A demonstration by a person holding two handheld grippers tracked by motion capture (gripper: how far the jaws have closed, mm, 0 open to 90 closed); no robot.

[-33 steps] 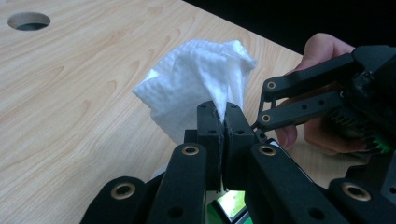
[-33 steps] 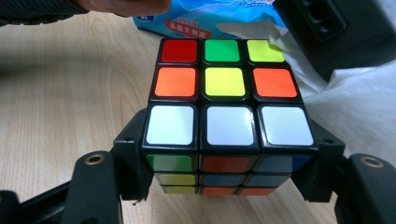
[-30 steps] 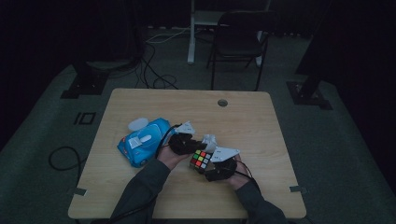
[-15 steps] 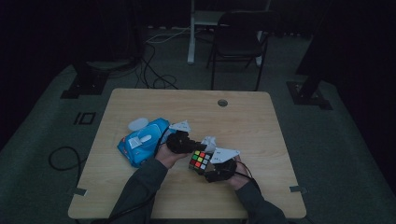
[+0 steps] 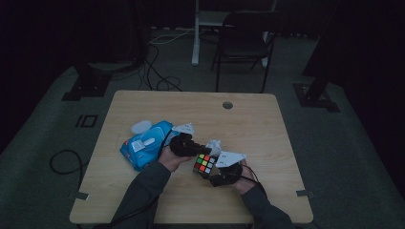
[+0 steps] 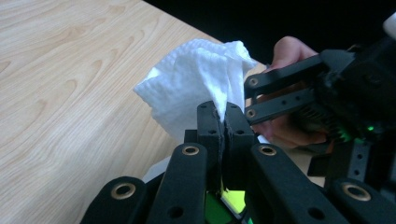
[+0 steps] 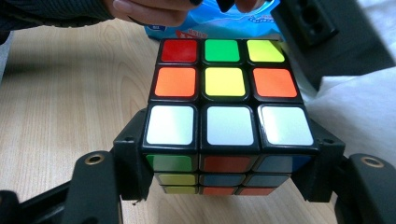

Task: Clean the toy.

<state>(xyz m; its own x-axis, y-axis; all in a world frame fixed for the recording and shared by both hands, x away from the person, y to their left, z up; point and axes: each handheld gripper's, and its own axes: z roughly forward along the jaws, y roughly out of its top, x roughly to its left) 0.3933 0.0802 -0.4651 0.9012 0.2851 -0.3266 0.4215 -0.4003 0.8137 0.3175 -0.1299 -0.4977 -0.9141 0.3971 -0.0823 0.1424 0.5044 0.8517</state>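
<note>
A scrambled Rubik's cube point(image 7: 224, 112) sits clamped between the jaws of my right gripper point(image 7: 224, 161), its top face showing red, green, yellow, orange and white squares. From above, the cube point(image 5: 204, 163) is just over the table near its front middle, with the right gripper point(image 5: 224, 172) beside it. My left gripper point(image 6: 225, 122) is shut on a crumpled white wipe point(image 6: 196, 84), which stands up from its jaws. In the high view the left gripper point(image 5: 198, 150) and the wipe point(image 5: 213, 146) sit right at the cube's far side. A green corner of the cube point(image 6: 233, 200) peeks below the left jaws.
A blue pack of wipes point(image 5: 145, 144) lies on the wooden table point(image 5: 248, 119) to the left of my hands. A round cable hole point(image 5: 228, 105) is near the far edge. Beyond the table stand a dark chair point(image 5: 243, 43), cables and stand feet on the floor.
Both hands have stayed close together at the cube. The left gripper with the wipe has shifted only slightly against the cube.
</note>
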